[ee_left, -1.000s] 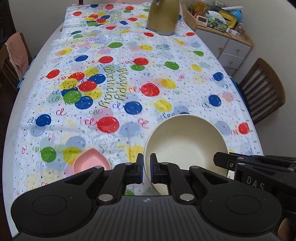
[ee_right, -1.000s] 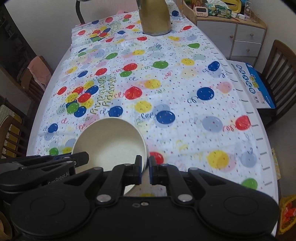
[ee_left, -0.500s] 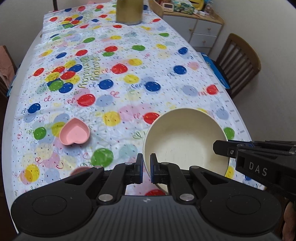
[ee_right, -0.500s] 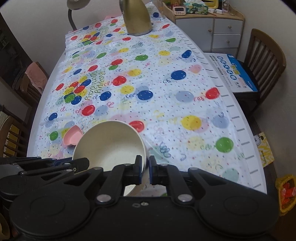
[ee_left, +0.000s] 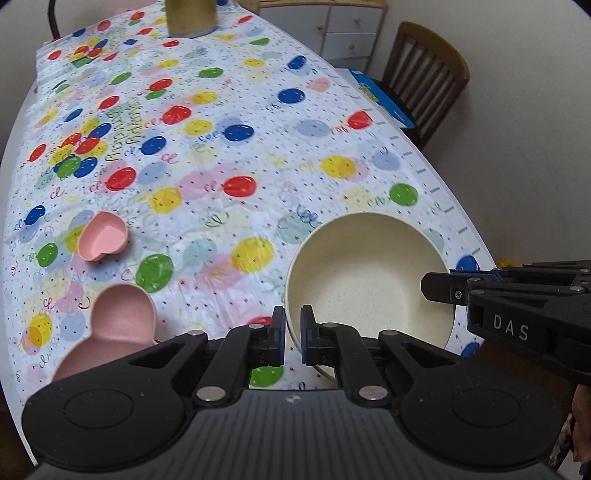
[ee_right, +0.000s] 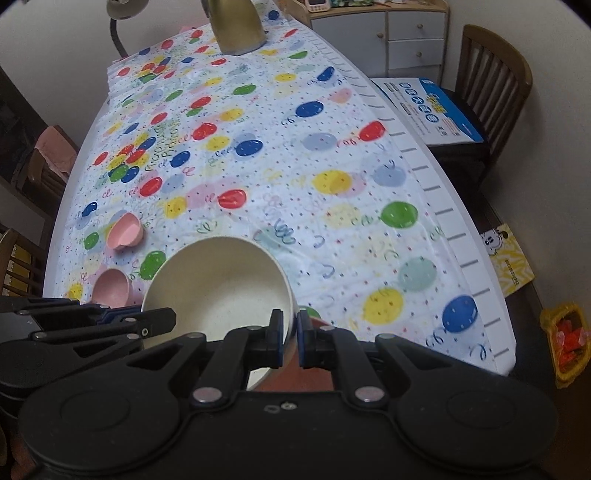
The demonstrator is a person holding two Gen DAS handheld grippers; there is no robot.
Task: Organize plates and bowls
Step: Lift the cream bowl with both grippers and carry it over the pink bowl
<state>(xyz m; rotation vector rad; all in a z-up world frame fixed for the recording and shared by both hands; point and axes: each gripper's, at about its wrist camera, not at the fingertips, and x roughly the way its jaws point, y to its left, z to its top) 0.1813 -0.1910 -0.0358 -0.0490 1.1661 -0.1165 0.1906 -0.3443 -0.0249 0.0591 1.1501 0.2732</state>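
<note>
I am holding the cream bowl (ee_left: 369, 280) with both tools above the balloon-print tablecloth (ee_left: 229, 147); my left gripper (ee_left: 293, 334) is pinching the bowl's rim at about 7 o'clock of the bowl in its own view, one finger inside and one outside the wall; my right gripper (ee_right: 287, 339) is clamping the opposite rim, at about 5 o'clock of the bowl in the right wrist view; the bowl is sitting tilted between them, mouth toward the cameras. In the left wrist view the pink heart-shaped dish (ee_left: 103, 242) is lying on the cloth at 9 o'clock, well apart from the bowl; a pink mouse-eared plate (ee_left: 114, 332) is showing at 8 o'clock, partly hidden by the gripper body. A gold-coloured vessel (ee_right: 238, 26) is standing at 12 o'clock at the far end; a wooden chair (ee_right: 491, 85) with a blue-and-white box (ee_right: 428, 107) on its seat is at 2 o'clock.
</note>
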